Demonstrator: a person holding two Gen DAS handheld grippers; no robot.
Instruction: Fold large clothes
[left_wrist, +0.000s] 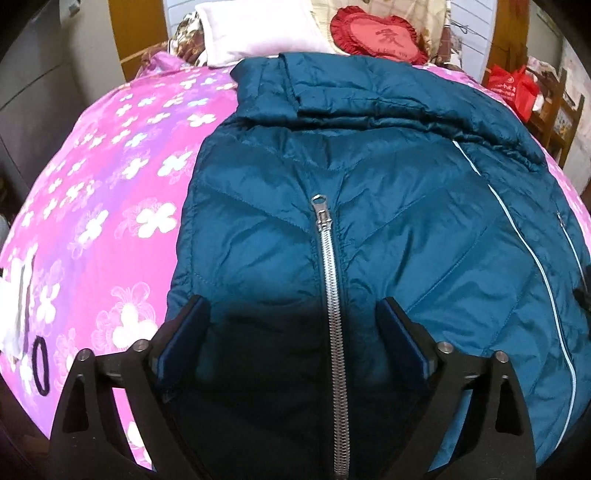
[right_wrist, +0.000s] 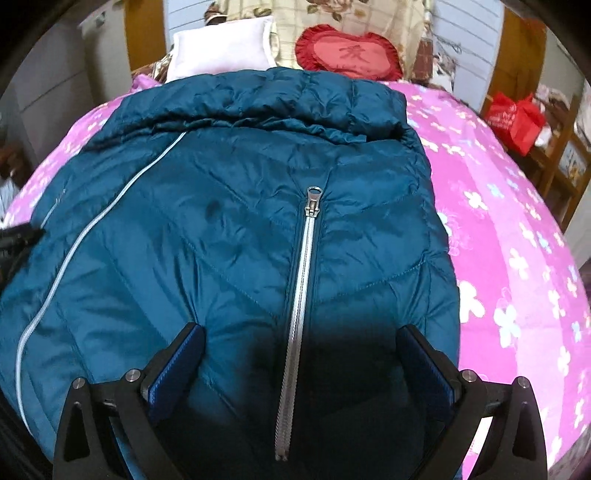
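a teal padded jacket (left_wrist: 388, 206) is laid flat on the bed (left_wrist: 110, 192), which is covered by a pink flowered quilt, with the collar end toward twelve o'clock near the white pillow (left_wrist: 255, 33) and the red heart cushion (left_wrist: 376, 37). the far part appears to be already folded over at twelve o'clock. the left gripper (left_wrist: 293, 328) is held over the near hem, its fingers (left_wrist: 188, 332) spread wide with nothing between them, a pocket zip (left_wrist: 330, 314) running up the middle of the gap. the right gripper (right_wrist: 301, 354) is likewise held with fingers (right_wrist: 181, 362) spread apart and empty over another zip (right_wrist: 299, 295) at the other side of the jacket.

the step in hand is judged to be a grasp of the near hem for a fold toward twelve o'clock. it would be done well if both hem corners were pinched through all layers, cloth rather than zip teeth being taken, and if both sides were lifted evenly so that the slippery shell is not skewed.

a red bag (left_wrist: 511, 86) is seen at two o'clock beyond the bed; its contents cannot be made out. a dark hair band (left_wrist: 40, 363) lies on the quilt at eight o'clock.
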